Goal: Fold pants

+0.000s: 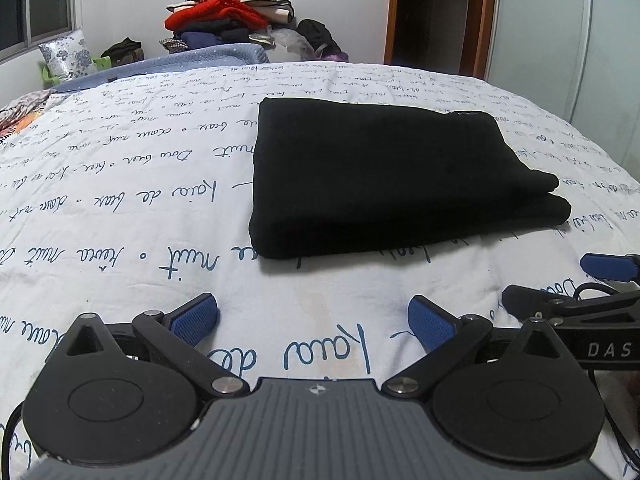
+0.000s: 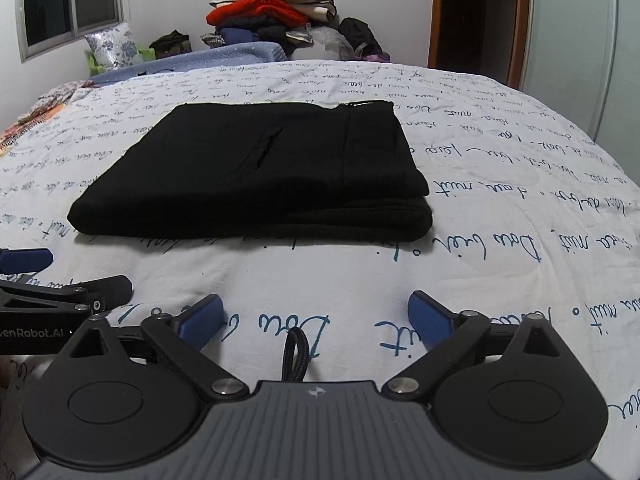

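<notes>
The left gripper (image 1: 313,318) is nearest in the left wrist view, at 6 o'clock, with its two blue pads (image 1: 196,318) spread wide and only the bedspread (image 1: 120,208) between them, so it is released and holds nothing. The right gripper (image 2: 314,316) shows the same in the right wrist view: its blue pads (image 2: 430,318) stand far apart over the bare cloth, and nothing is grasped. A short loop of black braided cable (image 2: 296,356) lies between its jaws, close to the body of the tool. Both grippers are side by side; each one appears at the edge of the other camera, at about 3 o'clock in the left view and about 9 o'clock in the right view. A little farther, near the centre of the bed, lie the black pants (image 1: 384,176), folded into a flat, almost square packet of several layers, apart from both grippers. In the right view a pocket slit (image 2: 266,148) is visible on the top layer. The bedspread is white with blue handwriting. Behind it, at 12 o'clock, there is a blue quilt (image 2: 224,58) and a high pile of clothes (image 1: 228,12) with a red piece in it. At 10 o'clock stands a flowered pillow (image 1: 68,54) under a window (image 2: 72,4), and at 1 o'clock a dark doorway (image 1: 432,12) with a wooden frame.
</notes>
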Available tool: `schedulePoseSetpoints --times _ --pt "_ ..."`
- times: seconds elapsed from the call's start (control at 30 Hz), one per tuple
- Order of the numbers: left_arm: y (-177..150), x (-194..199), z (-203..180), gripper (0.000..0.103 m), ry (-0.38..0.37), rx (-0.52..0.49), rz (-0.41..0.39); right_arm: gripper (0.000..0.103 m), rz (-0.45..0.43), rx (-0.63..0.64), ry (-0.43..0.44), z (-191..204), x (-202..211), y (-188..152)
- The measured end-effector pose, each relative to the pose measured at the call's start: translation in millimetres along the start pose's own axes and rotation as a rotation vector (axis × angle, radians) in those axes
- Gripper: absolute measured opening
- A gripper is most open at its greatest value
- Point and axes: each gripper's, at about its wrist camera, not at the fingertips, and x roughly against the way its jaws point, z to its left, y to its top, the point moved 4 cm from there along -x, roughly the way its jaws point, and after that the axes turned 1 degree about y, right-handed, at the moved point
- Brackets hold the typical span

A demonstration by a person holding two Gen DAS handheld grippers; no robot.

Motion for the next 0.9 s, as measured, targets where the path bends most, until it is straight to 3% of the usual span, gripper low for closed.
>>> schedulePoseSetpoints --times 0.9 --pt "-0.1 -0.1 -1.8 0.103 0.002 0.002 -0.004 0.103 -0.007 0.0 0.008 -1.8 -2.8 -0.8"
